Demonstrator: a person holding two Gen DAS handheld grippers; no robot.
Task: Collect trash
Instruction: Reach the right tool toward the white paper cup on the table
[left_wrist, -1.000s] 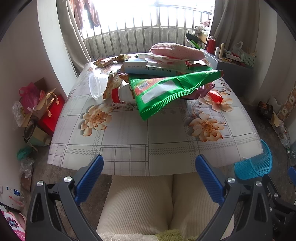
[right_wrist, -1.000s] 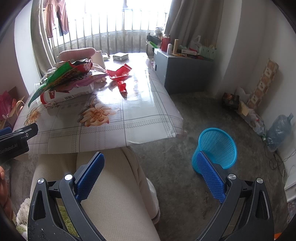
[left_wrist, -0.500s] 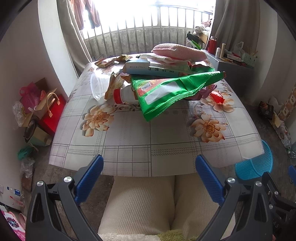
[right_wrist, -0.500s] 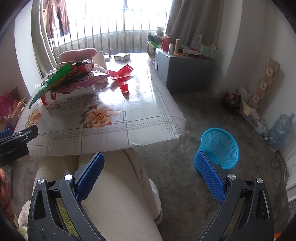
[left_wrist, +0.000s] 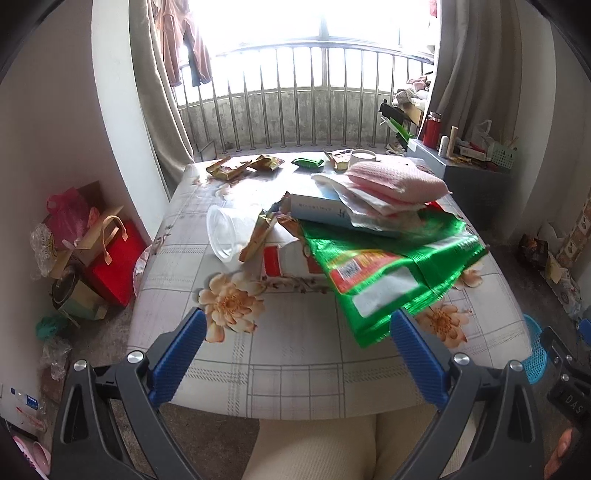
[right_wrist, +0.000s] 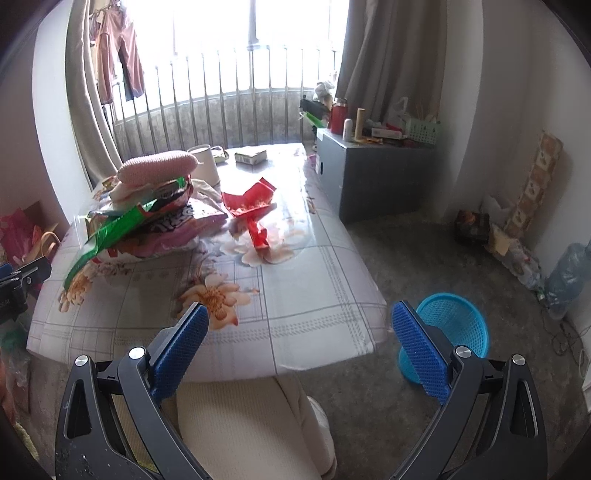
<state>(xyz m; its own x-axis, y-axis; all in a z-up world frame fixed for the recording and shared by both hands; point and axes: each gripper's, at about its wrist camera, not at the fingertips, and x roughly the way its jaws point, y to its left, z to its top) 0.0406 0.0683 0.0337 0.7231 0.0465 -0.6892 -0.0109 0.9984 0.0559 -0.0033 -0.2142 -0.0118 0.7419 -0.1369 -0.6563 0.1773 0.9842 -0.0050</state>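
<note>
Much litter (left_wrist: 391, 273) covers the floral-clothed table (left_wrist: 295, 354) beside a barred window (left_wrist: 314, 74)

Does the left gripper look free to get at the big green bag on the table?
Probably yes. The left gripper is open and empty, and the green bag overhangs the pile toward it with only bare tablecloth between.

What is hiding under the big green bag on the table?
Under the green bag a white packet with a red end pokes out, and a purple wrapper shows from the other side. Whatever lies further beneath is covered.
</note>
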